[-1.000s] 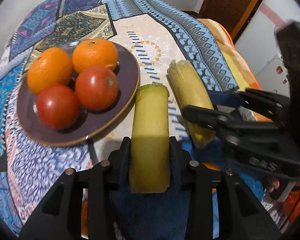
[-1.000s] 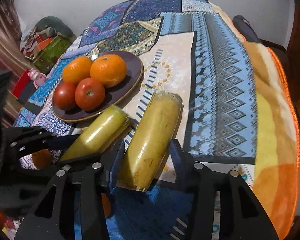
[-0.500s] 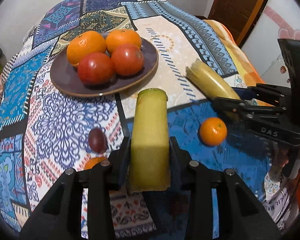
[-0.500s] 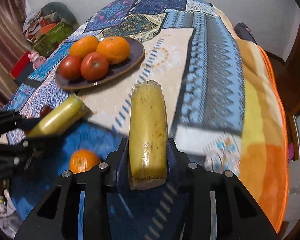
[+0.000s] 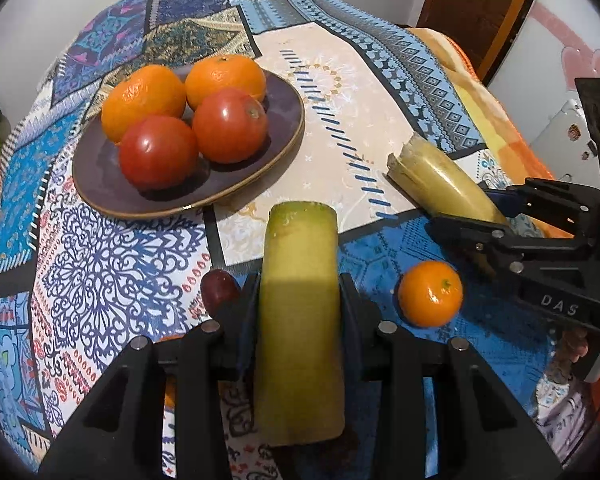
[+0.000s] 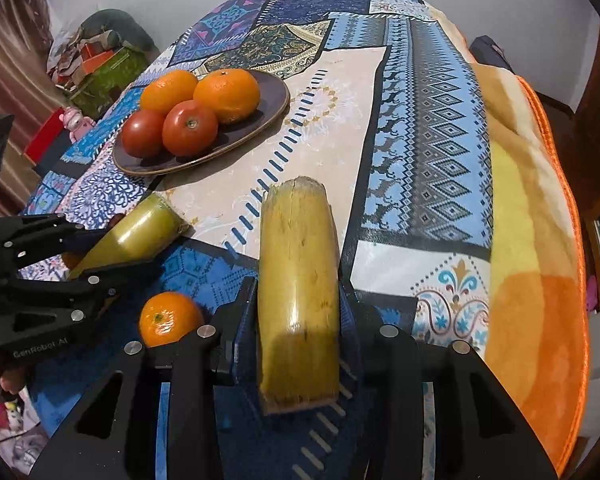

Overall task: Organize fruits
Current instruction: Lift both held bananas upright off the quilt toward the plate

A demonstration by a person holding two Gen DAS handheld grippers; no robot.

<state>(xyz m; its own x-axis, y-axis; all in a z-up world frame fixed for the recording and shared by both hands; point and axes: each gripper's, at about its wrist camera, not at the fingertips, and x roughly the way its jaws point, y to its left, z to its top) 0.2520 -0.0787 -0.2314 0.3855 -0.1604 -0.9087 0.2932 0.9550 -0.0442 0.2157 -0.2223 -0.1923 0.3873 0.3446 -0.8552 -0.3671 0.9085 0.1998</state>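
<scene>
A patchwork-patterned cloth (image 6: 420, 128) covers the table, an orange blanket (image 6: 540, 280) draping one edge, a white wall behind. The left gripper (image 5: 300, 300) clamps a greenish banana piece (image 5: 300, 320); the right gripper (image 6: 298, 300) clamps a yellow banana piece (image 6: 298, 280). Toward the far edge, a plate (image 5: 280, 136) holds fruit.

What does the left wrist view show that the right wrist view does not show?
Only the left wrist view shows a dark grape on the cloth beside the left gripper, and a brown door.

Only the right wrist view shows a pile of clutter beyond the table edge and much more of the orange blanket.

Both views show the plate with two oranges and two tomatoes, the loose small orange, and a banana piece clamped in each gripper: greener in the left, yellower in the right gripper.
</scene>
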